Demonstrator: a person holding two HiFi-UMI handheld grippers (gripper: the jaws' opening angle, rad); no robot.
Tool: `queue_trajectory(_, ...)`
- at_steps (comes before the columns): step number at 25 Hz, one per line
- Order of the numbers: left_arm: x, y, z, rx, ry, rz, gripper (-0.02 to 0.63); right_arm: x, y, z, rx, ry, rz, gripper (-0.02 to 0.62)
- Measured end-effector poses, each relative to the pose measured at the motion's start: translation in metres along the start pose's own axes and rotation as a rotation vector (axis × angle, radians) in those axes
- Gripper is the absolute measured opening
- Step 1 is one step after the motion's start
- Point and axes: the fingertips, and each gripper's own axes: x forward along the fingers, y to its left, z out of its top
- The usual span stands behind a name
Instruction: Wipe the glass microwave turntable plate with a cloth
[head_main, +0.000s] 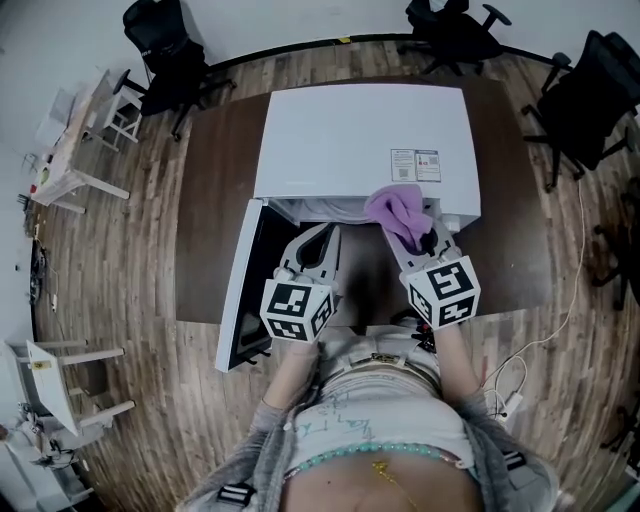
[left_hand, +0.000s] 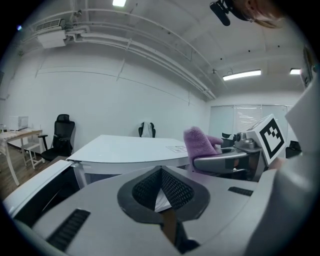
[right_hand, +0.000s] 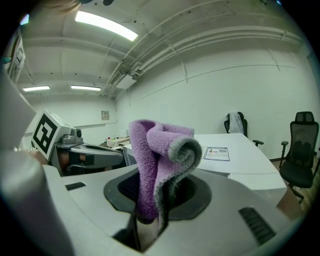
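My right gripper (head_main: 415, 238) is shut on a folded purple cloth (head_main: 396, 212), which stands up out of its jaws (right_hand: 157, 160) in the right gripper view. It sits in front of the open white microwave (head_main: 365, 135), at the right of the cavity. My left gripper (head_main: 322, 232) is beside it at the cavity's left and is shut, with only a thin pale sliver showing between its pads (left_hand: 161, 192). The left gripper view shows the right gripper (left_hand: 220, 161) and the cloth (left_hand: 197, 142) just to its right. I cannot make out the glass turntable plate in any view.
The microwave stands on a dark brown table (head_main: 215, 200), with its door (head_main: 240, 290) swung open to the left beside my left arm. Black office chairs (head_main: 590, 95) stand around the room, and small white tables (head_main: 75, 150) are at the left. A white cable (head_main: 560, 320) runs over the floor at the right.
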Motion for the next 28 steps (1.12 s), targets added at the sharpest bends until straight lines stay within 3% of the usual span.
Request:
queue_trajectory(8,0.028,0.003,-0.012,-0.066,0.036,-0.060,0.011,0.000,-0.007,-0.012,0.019,0.019,-0.041,0.114)
queue_trajectory(13,0.040,0.016,-0.023,-0.023,0.079,-0.102,0.011,0.011,-0.008,-0.017,0.026,0.039,-0.105,0.114)
queue_trajectory(21,0.049,0.038,-0.041,-0.060,0.113,-0.181,0.011,0.025,0.002,-0.031,0.051,0.085,-0.186,0.114)
queue_trajectory(28,0.060,0.059,-0.054,-0.093,0.113,-0.146,0.012,0.027,0.003,-0.040,0.079,0.116,-0.245,0.114)
